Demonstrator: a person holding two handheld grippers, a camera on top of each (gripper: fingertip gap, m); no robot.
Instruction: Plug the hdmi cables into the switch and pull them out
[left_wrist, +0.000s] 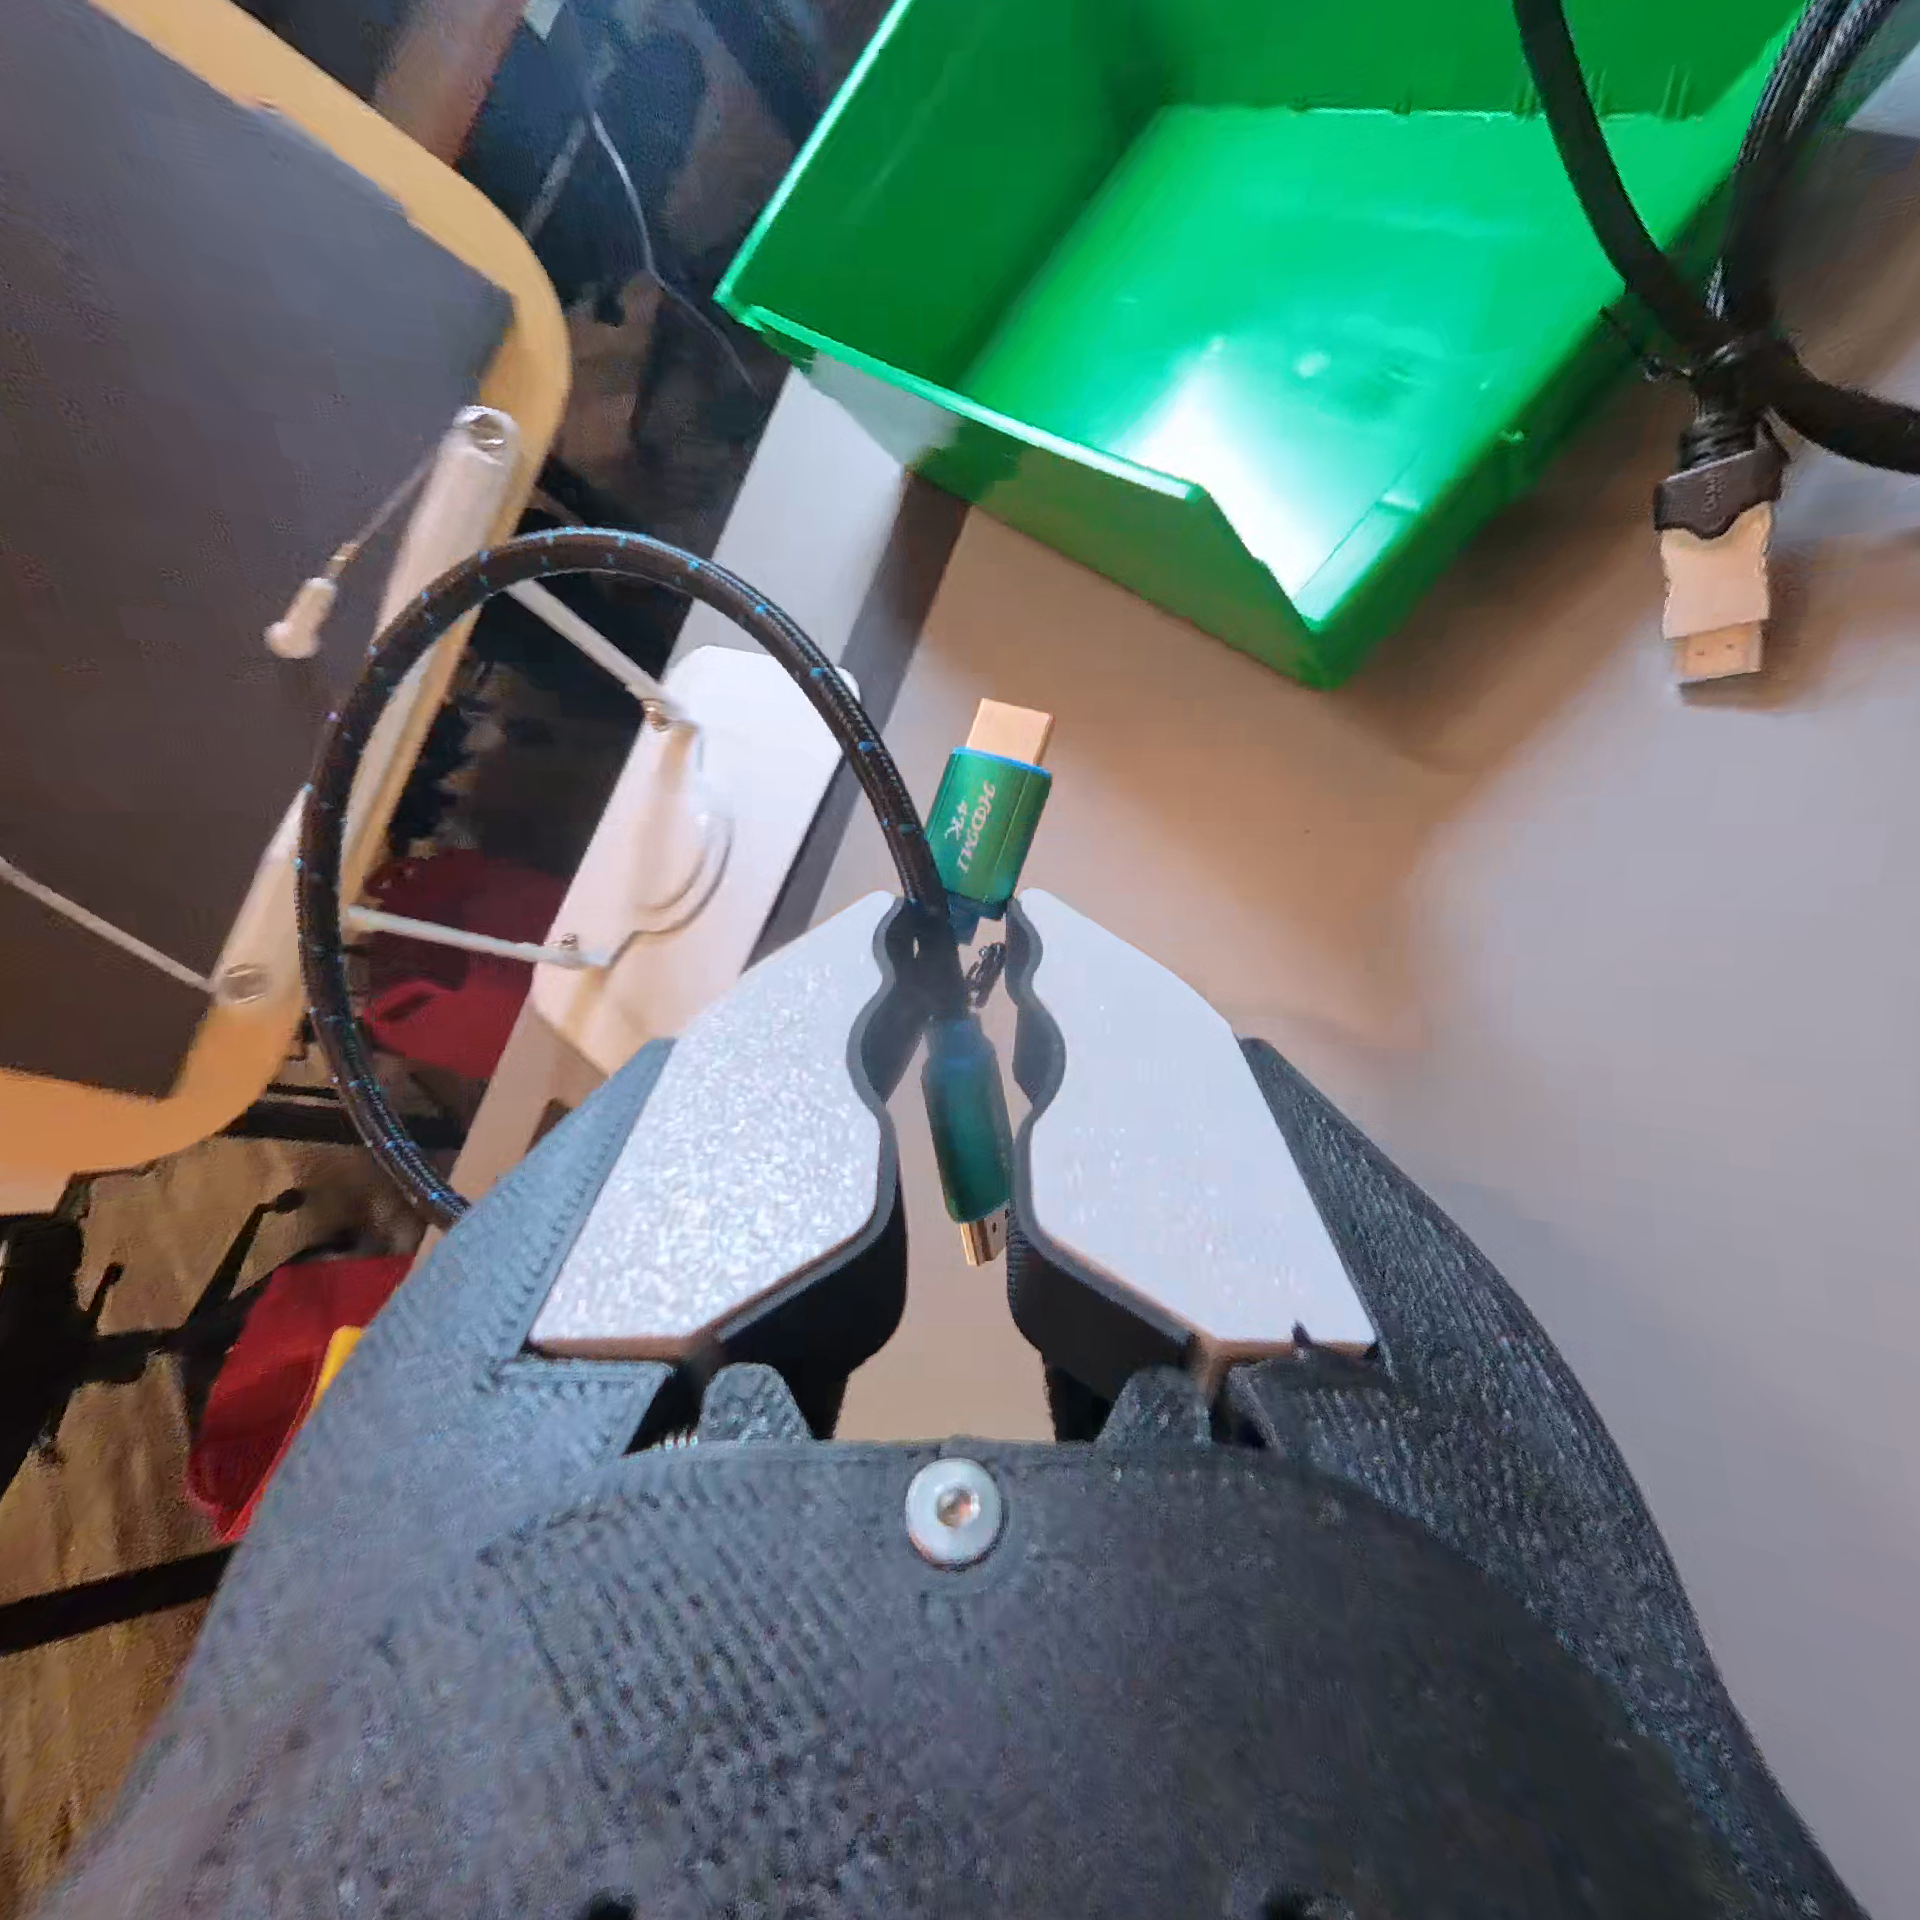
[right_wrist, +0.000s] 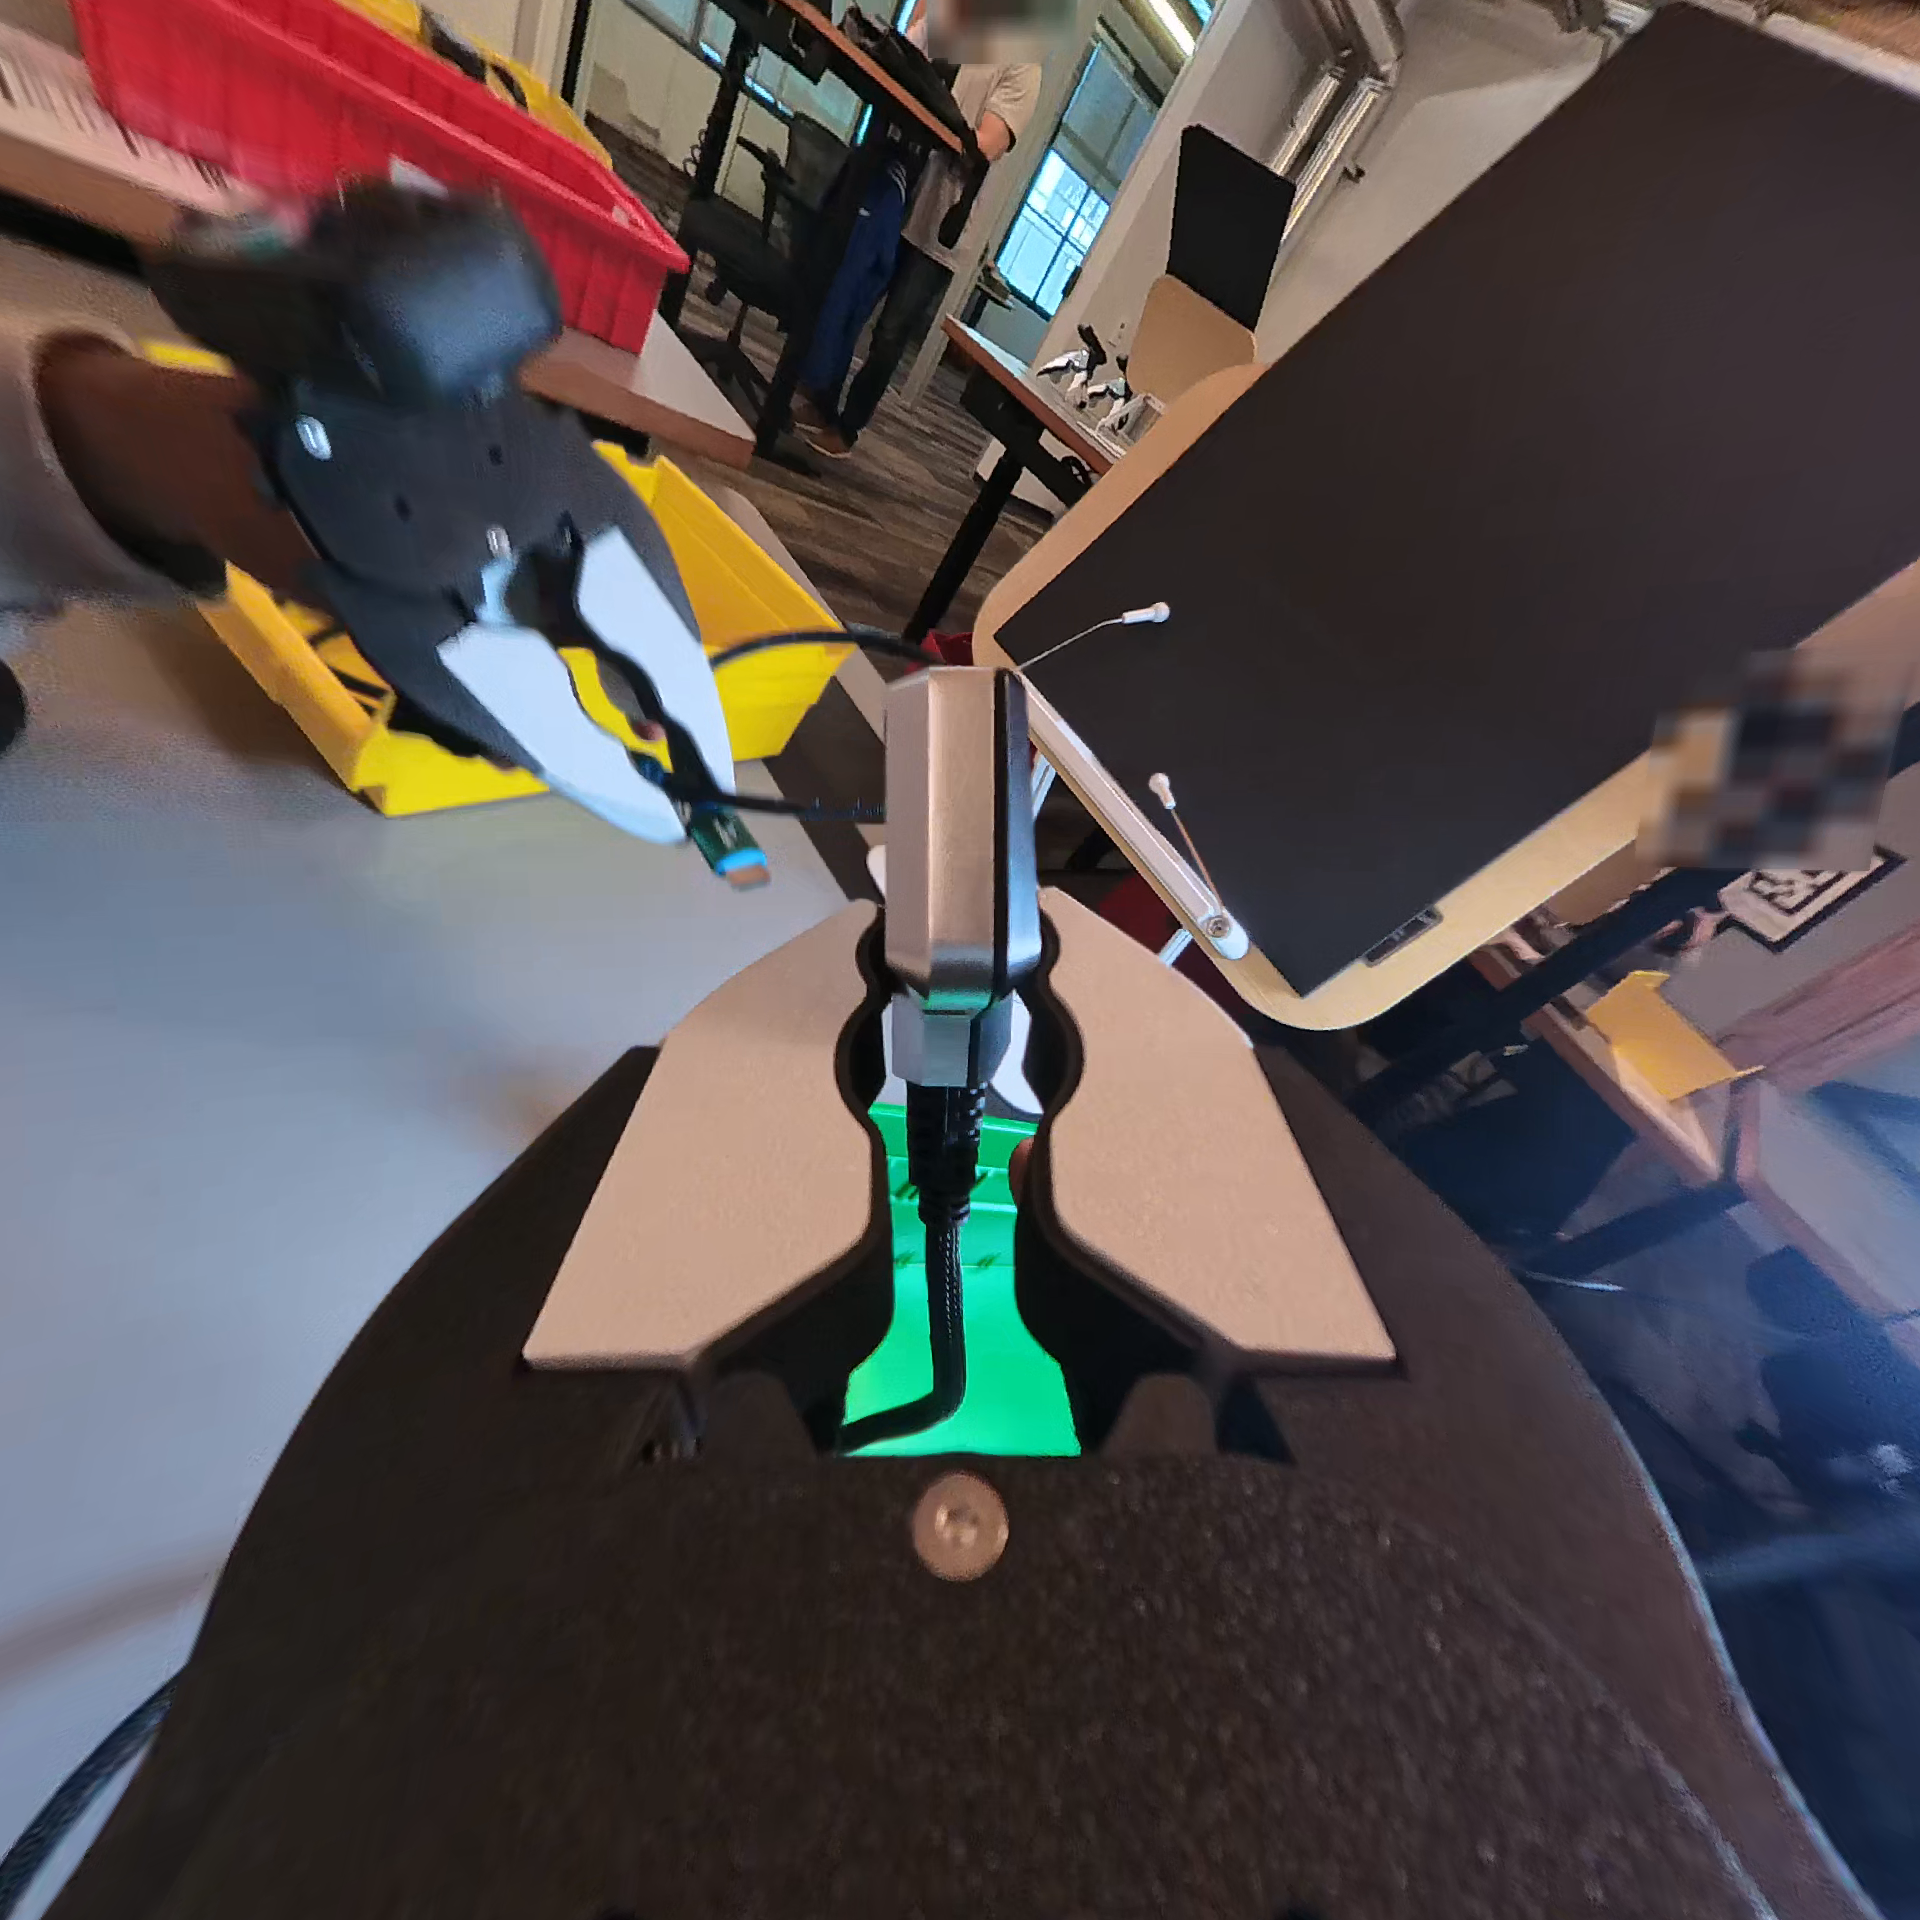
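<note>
Green-shelled and gold-tipped, the short HDMI cable (left_wrist: 343, 894) hangs in the left gripper (left_wrist: 961, 925), whose fingertips pinch it just behind one plug (left_wrist: 992, 821) that points forward above the grey bench (left_wrist: 1558, 1039); its braided black cord loops out past the bench's left edge and returns so the second green plug (left_wrist: 971, 1132) hangs between the fingers. The right gripper (right_wrist: 961, 935) clamps its fingers on a silver and black switch (right_wrist: 958, 831) held upright above the bench, with a black braided lead (right_wrist: 940, 1247) running from its lower end down between the fingers. Further along the bench lies another HDMI plug (left_wrist: 1714, 566), silver with a black collar, on a thick black cable (left_wrist: 1621, 208) that crosses the green bin (left_wrist: 935, 239) near the far edge; the bin's visible interior is bare. Off the bench's left edge stands a dark panel with a pale wooden border (left_wrist: 208, 520). A yellow bin (right_wrist: 727, 582) and a red bin (right_wrist: 416, 135) sit beyond the left gripper in the right wrist view, contents unclear, and a person (right_wrist: 914, 239) stands at a distant desk.
</note>
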